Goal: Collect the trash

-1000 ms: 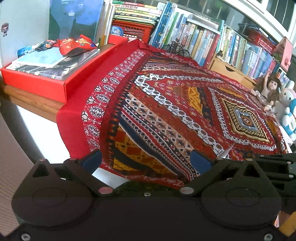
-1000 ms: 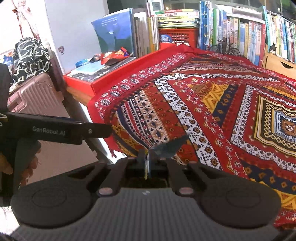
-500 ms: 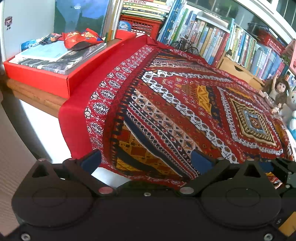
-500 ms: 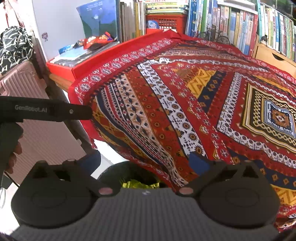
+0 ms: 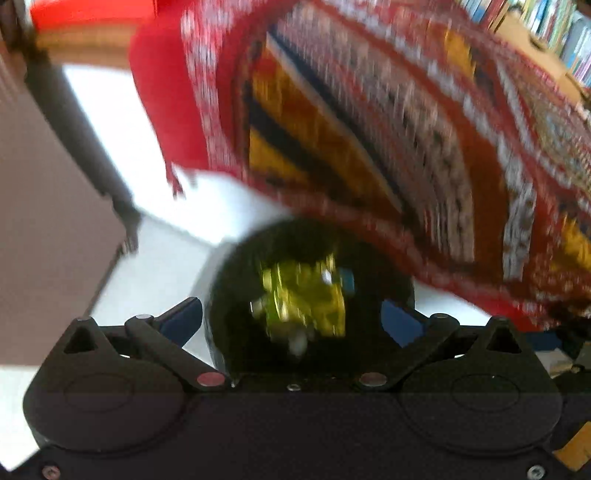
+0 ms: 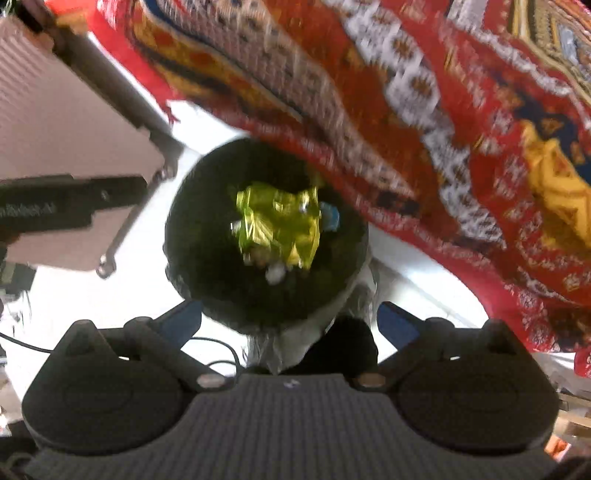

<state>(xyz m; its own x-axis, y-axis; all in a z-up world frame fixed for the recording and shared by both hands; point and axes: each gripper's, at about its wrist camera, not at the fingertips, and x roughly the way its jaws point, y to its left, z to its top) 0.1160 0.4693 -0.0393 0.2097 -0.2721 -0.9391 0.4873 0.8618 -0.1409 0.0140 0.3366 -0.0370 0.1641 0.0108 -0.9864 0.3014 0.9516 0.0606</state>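
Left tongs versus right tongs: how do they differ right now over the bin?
The left tongs look into the black bin at a slant, with its mouth cut off by the camera body; the right tongs look almost straight down and show the whole mouth. The right tongs' view also catches the left tongs' body at its left edge. Both are open and empty, above the yellow foil wrapper.

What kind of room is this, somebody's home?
Probably a lived-in home room: a patterned red tablecloth draped over a table, books shelved behind, and a black-lined trash bin on the floor.
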